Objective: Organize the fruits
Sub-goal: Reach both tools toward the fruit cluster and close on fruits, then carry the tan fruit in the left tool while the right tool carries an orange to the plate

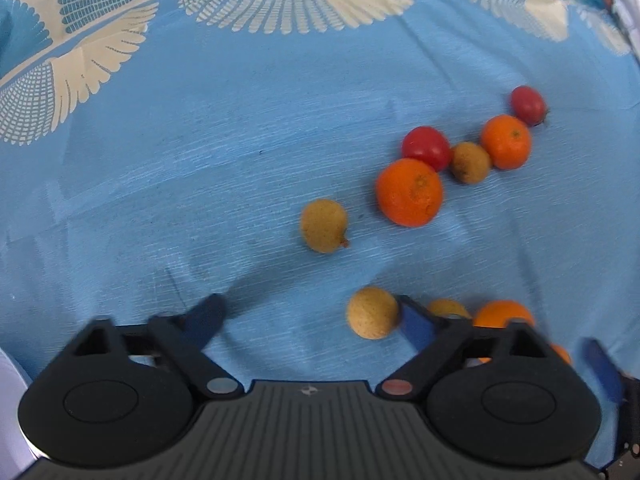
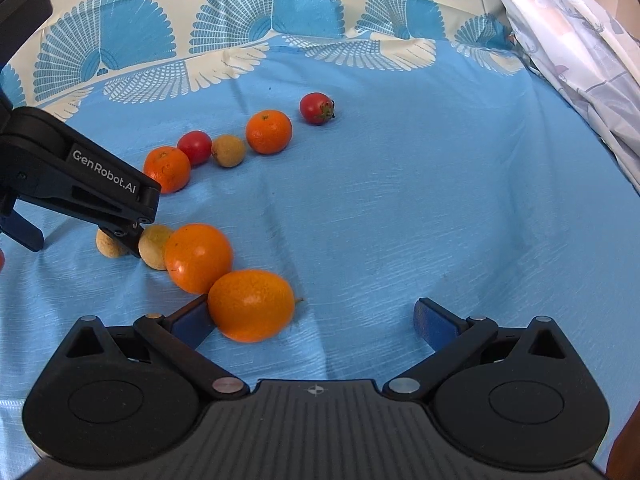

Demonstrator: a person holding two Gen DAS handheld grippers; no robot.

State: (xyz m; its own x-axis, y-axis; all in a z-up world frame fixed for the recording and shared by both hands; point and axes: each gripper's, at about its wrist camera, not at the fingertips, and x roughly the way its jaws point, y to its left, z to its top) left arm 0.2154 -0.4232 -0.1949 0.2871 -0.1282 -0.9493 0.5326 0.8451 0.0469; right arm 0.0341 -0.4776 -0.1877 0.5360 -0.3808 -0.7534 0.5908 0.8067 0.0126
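Observation:
Fruits lie loose on a blue cloth (image 1: 200, 160). In the left wrist view my left gripper (image 1: 310, 318) is open, with a tan longan (image 1: 372, 313) just inside its right finger (image 1: 416, 328). Another longan (image 1: 323, 225), two oranges (image 1: 409, 192) (image 1: 506, 142), two red tomatoes (image 1: 426, 148) (image 1: 528, 105) and a third longan (image 1: 471, 162) lie ahead to the right. In the right wrist view my right gripper (image 2: 316, 320) is open; an orange (image 2: 251, 305) rests against its left finger (image 2: 192, 322). A second orange (image 2: 199, 258) and longans (image 2: 154, 247) lie beyond, beside the left gripper (image 2: 80, 188).
The cloth has a white and blue fan pattern along its far edge (image 2: 260, 32). A pale patterned fabric (image 2: 580, 60) hangs at the right in the right wrist view. Bare blue cloth spreads to the right of the fruits (image 2: 440, 180).

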